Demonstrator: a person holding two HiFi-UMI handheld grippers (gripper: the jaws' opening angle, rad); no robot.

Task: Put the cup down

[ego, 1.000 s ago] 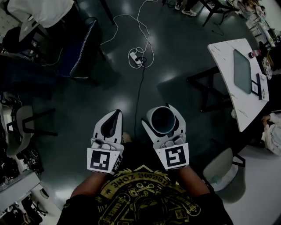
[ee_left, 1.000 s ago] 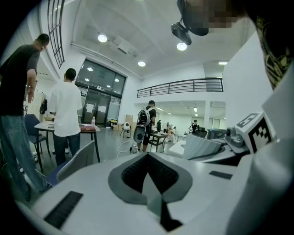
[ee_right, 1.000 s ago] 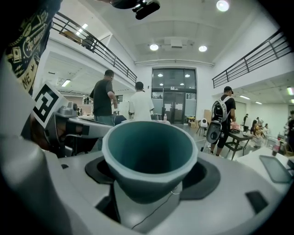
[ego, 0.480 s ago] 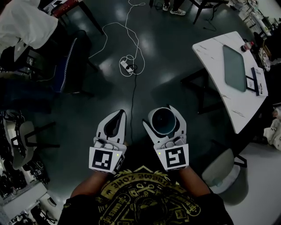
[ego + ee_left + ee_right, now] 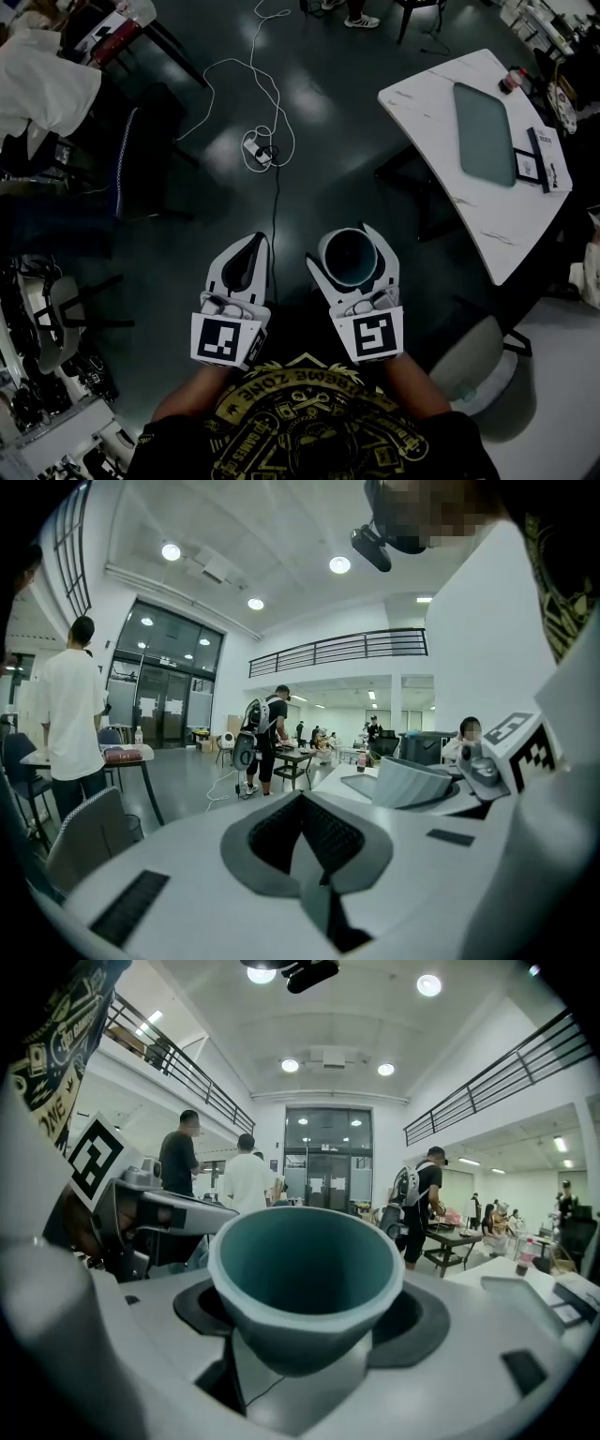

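A teal cup sits upright between the jaws of my right gripper, which is shut on it over the dark floor. In the right gripper view the cup fills the middle, its open mouth facing up, and the right gripper clamps its lower wall. My left gripper hangs beside it on the left, shut with nothing in it. In the left gripper view the left gripper has its dark pads meeting. A white marble-look table stands ahead to the right, apart from both grippers.
A grey-green mat and small framed cards lie on the table. A power strip with white cable lies on the floor ahead. A dark chair stands left, a pale chair at lower right. People stand in the hall.
The whole scene has slid left and down in the head view: the table now sits nearer and more central. Both grippers keep their pose, the cup still in the right one.
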